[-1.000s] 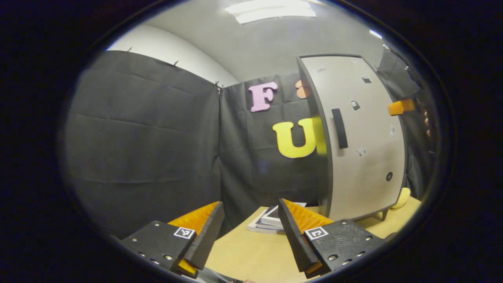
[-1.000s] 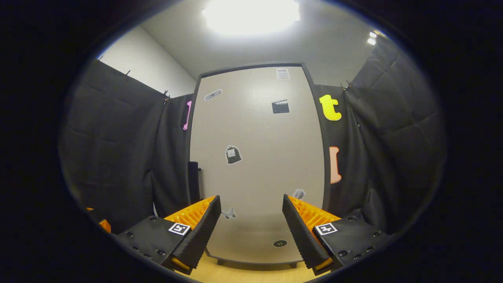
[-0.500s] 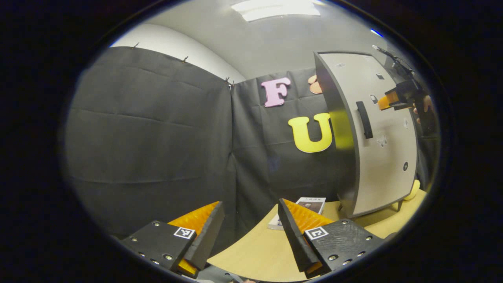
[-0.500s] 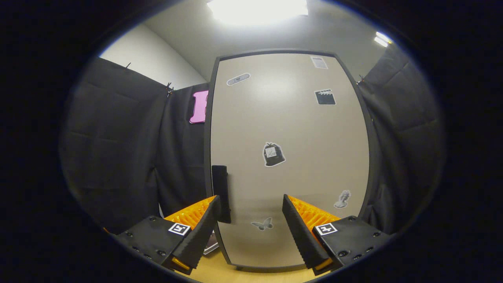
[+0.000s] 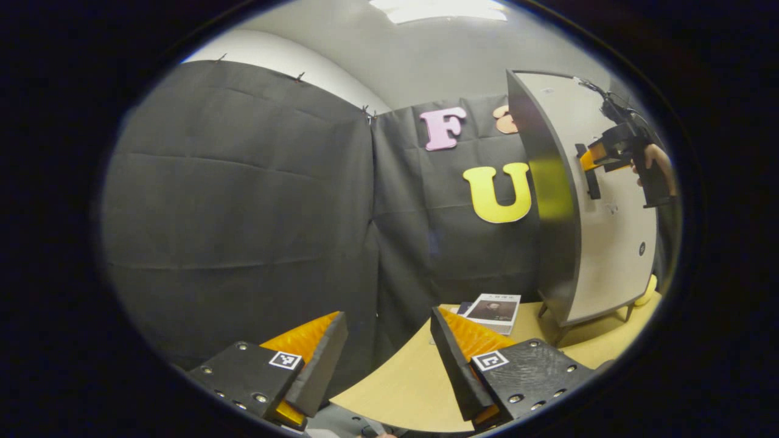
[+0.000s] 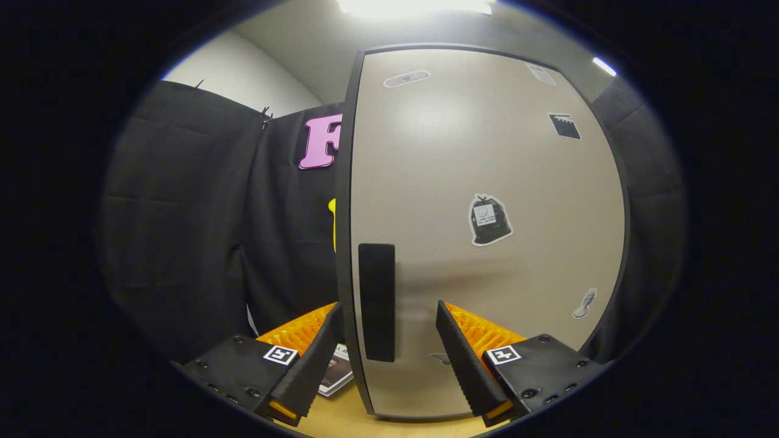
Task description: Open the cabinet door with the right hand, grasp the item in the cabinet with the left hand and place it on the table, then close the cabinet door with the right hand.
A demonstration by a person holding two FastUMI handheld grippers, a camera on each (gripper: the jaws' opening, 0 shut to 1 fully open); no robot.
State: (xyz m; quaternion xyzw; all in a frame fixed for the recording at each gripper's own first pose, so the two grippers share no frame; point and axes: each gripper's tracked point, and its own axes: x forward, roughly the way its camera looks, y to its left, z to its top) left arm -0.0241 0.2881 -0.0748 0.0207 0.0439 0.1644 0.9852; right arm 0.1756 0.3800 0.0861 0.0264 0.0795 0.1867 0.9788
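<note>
Since a second ago, the cabinet door (image 6: 481,231) has been brought far closer in the right gripper view, where it now spreads from 12 to 5 o'clock, and its dark handle (image 6: 377,301) now stands between the spread fingers of the right gripper (image 6: 386,359), nearer the left finger, with no contact to be made out. In the left gripper view the cabinet (image 5: 599,219) has been shifted from the centre-right out to 3 o'clock, and the right gripper (image 5: 593,159), held by a hand (image 5: 654,164), is seen at the handle (image 5: 588,170) instead of well to its right. The left gripper (image 5: 387,359) is held released over the near edge of the table (image 5: 401,383), at 6 o'clock, its fingers wide apart with nothing between them. The door is shut, so the item inside is hidden. A book (image 5: 496,310) is laid on the tan table just beside the cabinet's foot. A lit ceiling panel (image 6: 414,6) is seen at 12 o'clock.
</note>
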